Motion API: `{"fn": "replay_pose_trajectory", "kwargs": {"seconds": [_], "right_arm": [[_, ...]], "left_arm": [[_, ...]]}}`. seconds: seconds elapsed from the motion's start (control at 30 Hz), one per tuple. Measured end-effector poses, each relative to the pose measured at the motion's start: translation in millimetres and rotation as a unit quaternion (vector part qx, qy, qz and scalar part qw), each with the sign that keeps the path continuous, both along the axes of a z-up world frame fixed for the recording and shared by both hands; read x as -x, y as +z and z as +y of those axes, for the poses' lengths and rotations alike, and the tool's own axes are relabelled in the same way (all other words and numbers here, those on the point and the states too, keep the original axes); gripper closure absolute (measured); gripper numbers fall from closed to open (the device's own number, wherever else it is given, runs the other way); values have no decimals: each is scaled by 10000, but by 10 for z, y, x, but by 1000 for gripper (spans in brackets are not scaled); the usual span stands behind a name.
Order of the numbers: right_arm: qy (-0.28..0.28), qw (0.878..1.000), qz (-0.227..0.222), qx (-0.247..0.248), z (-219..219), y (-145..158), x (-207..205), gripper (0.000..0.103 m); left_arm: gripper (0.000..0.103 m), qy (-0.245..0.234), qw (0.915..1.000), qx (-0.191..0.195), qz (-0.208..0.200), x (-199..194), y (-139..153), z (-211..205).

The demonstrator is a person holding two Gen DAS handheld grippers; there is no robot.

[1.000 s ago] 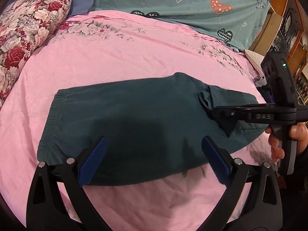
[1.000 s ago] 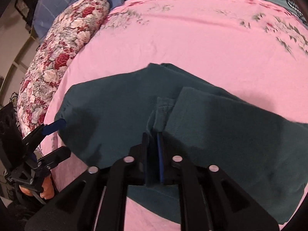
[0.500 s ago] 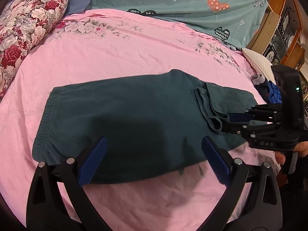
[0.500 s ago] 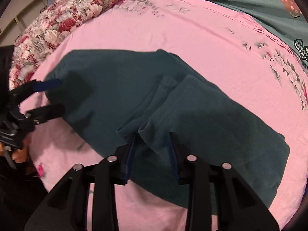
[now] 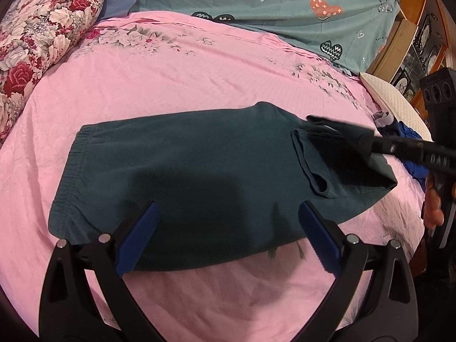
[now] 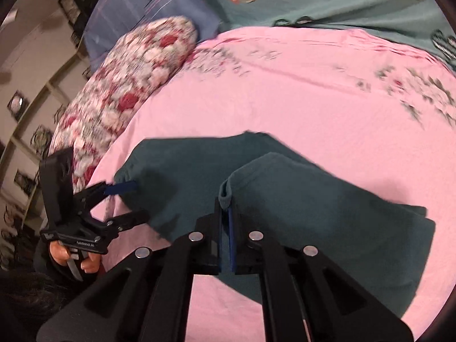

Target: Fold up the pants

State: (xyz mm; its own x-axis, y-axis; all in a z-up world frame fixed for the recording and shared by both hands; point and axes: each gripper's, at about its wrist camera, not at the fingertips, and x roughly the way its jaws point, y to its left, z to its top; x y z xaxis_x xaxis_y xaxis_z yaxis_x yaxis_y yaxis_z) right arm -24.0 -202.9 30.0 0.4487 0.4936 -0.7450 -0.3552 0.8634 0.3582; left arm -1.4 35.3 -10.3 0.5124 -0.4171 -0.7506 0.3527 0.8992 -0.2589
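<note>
Right wrist view: right gripper (image 6: 225,203) clamped on the pants (image 5: 199,182) hem.
Dark green pants lie on the pink bed (image 5: 185,85), one leg end lifted; left gripper (image 5: 226,239) hovers with jaws wide apart above the waistband side.

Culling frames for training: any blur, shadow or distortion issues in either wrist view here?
Left wrist view: mostly sharp; only the right gripper pinching the pants is smeared, and a dark shadow falls mid-fabric. Right wrist view: motion blur over the floral pillow and the pink sheet; its own fingers stay crisp. Both: heavy fisheye bending, dark corners.
</note>
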Motion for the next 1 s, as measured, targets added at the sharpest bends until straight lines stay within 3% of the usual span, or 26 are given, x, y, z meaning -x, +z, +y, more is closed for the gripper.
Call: {"fn": "replay_pose_trajectory", "kwargs": {"seconds": [0.17, 0.3, 0.5, 0.57, 0.63, 0.73, 0.8, 0.87, 1.0], "right_arm": [[142, 9963, 401, 753, 338, -449, -88, 99], [206, 9960, 294, 819, 301, -386, -12, 90], [226, 9988, -41, 425, 240, -132, 46, 88], [76, 9988, 89, 476, 244, -226, -17, 88], [175, 9949, 538, 830, 334, -499, -54, 88], [154, 9955, 534, 768, 295, -487, -23, 88], [40, 9982, 281, 531, 129, -289, 56, 88], [-255, 9979, -30, 599, -126, -113, 106, 87], [-1772, 9828, -35, 510, -1242, 28, 126, 85]], "left_arm": [[4, 14, 10000, 6, 36, 19, -16, 11], [4, 25, 10000, -17, 67, 16, -31, 20], [4, 2, 10000, -7, 49, 22, -16, -10], [4, -13, 10000, -23, 38, 25, -8, -24], [4, -25, 10000, -48, 26, 36, 2, -38], [4, -31, 10000, -61, 20, 32, 25, -44], [4, -61, 10000, -24, 2, 23, 77, -82], [4, -221, 9997, 63, -103, 41, 181, -188], [4, -812, 9957, 277, -363, 80, 428, -696]]}}
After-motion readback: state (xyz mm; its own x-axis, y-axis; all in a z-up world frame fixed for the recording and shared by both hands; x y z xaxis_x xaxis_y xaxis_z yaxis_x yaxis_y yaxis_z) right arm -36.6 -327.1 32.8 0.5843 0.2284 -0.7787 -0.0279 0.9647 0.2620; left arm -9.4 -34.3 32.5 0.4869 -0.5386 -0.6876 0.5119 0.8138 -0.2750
